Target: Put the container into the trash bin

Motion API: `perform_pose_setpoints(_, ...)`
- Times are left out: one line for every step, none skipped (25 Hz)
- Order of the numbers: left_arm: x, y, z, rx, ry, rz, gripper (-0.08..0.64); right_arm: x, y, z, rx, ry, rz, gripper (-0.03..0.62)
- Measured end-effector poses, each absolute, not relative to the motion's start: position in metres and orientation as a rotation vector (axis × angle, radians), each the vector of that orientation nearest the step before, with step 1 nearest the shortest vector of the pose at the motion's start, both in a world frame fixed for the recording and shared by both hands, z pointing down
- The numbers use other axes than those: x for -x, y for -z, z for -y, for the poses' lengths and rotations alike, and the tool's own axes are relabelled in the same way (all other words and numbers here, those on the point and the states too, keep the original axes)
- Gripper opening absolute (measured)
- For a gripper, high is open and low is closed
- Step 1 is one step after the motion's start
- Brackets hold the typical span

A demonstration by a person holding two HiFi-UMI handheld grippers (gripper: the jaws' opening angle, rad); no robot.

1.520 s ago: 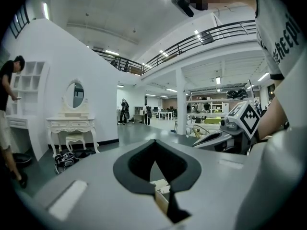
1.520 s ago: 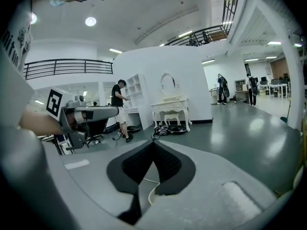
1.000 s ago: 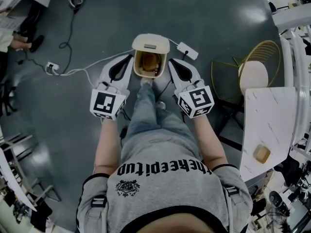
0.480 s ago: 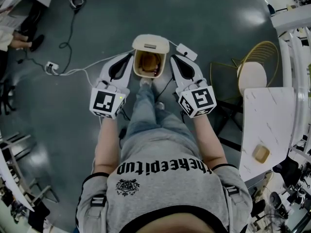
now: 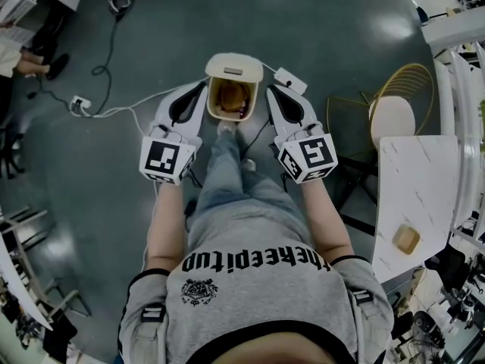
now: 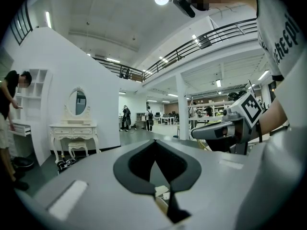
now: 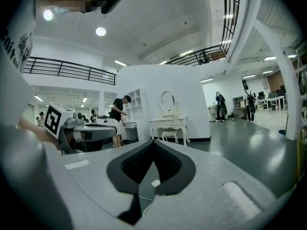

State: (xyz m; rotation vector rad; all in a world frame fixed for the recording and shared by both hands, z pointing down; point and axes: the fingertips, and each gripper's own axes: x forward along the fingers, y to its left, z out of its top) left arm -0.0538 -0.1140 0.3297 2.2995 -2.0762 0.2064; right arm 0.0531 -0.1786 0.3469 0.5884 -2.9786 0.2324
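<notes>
Container (image 5: pixel 232 97), a brownish-orange item, lies inside the open trash bin (image 5: pixel 213 105) at upper centre of the head view, with the lid (image 5: pixel 235 68) tipped back; its long axis cannot be settled from this angle. Left gripper (image 5: pixel 199 91) and right gripper (image 5: pixel 270 92) flank the bin's rim, one on each side and about equally near, the container lying between and below their tips. Both sets of fingers (image 6: pixel 96 176) are closed tip to tip on nothing, so the deposit is judged complete, with only withdrawal outstanding.
</notes>
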Motion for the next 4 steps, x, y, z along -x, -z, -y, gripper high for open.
perform_pose_setpoints(0.0529, -0.3297, 0.1142, -2.303, -0.204, 2.075, 0.011, -0.0535, -0.3471, 0.1787, -0.590, -0.233, 2.979, 0.002)
perform_pose_setpoints(0.0520, -0.3294, 0.1142, -2.309, -0.199, 2.075, 0.011, -0.0540, -0.3474, 0.1785, -0.592, -0.234, 2.979, 0.002)
perform_pose_setpoints(0.0510, -0.3288, 0.1143, -2.318, -0.191, 2.077, 0.011, -0.0546, -0.3478, 0.1783, -0.593, -0.235, 2.978, 0.002)
perform_pose_setpoints(0.0501, -0.3280, 0.1145, -2.329, -0.181, 2.079, 0.011, -0.0552, -0.3482, 0.1779, -0.594, -0.236, 2.978, 0.002)
